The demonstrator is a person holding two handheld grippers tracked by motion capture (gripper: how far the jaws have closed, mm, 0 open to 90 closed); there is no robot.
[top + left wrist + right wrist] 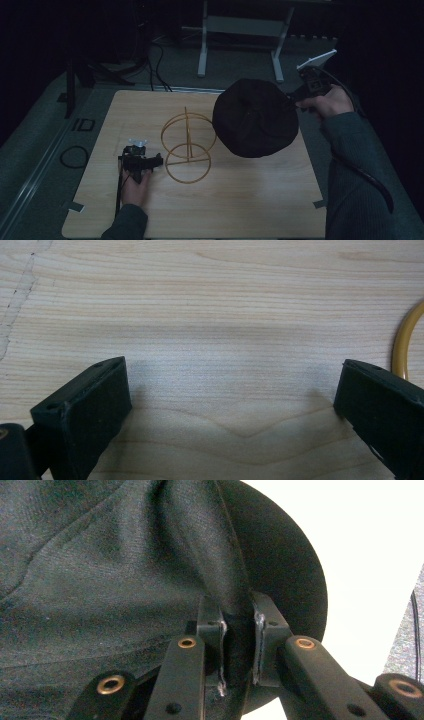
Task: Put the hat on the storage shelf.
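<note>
carrying the round black fabric hat (255, 118) at centre-right, pinched in the right gripper (239, 630) — next, lowering it onto the yellow wire ring stand (188, 148) left of it — left gripper (232, 405) released, lower left.

The far edge of the wire stand (188, 147) is being covered by the hat (255, 118) in the high view. In the right gripper view the hat (110, 570) is being cut off at the left and top edges. In the left gripper view a mere arc of the stand (406, 342) is being shown at the right edge
</note>
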